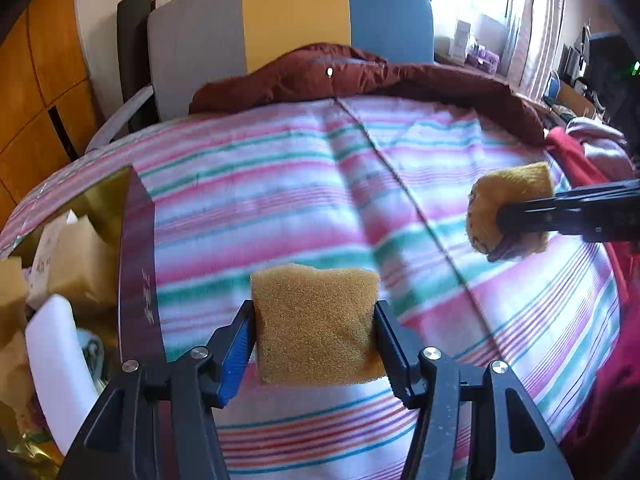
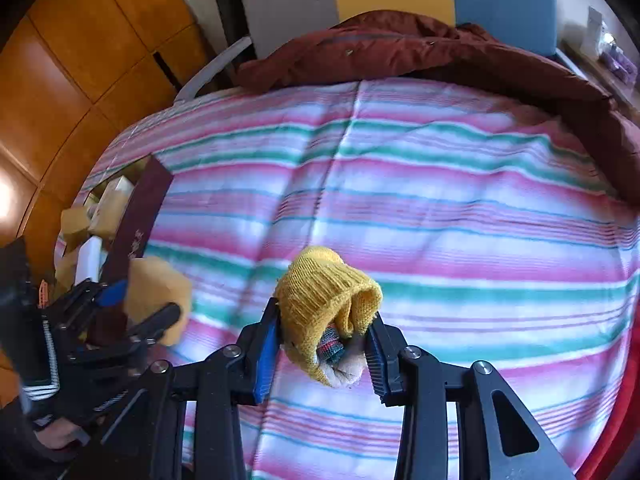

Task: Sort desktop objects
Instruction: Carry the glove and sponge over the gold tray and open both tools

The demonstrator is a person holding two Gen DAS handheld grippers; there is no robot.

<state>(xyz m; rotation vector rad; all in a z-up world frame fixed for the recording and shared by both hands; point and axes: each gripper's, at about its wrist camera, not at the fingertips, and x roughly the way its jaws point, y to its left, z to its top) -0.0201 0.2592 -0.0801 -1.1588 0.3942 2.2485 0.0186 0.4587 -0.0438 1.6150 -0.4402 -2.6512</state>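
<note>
Left gripper (image 1: 316,332) clamped on tan sponge (image 1: 316,320) — right gripper (image 2: 324,340) pinching rolled yellow knit sock (image 2: 324,300) — over striped blanket (image 1: 280,184), beside maroon box (image 1: 138,248).

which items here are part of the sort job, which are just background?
In the job:
- sponge, held in left gripper
- yellow knit roll, held in right gripper
- dark red box with sorted items

Lying about:
- striped blanket
- maroon jacket
- headboard
- wooden cabinets
</note>
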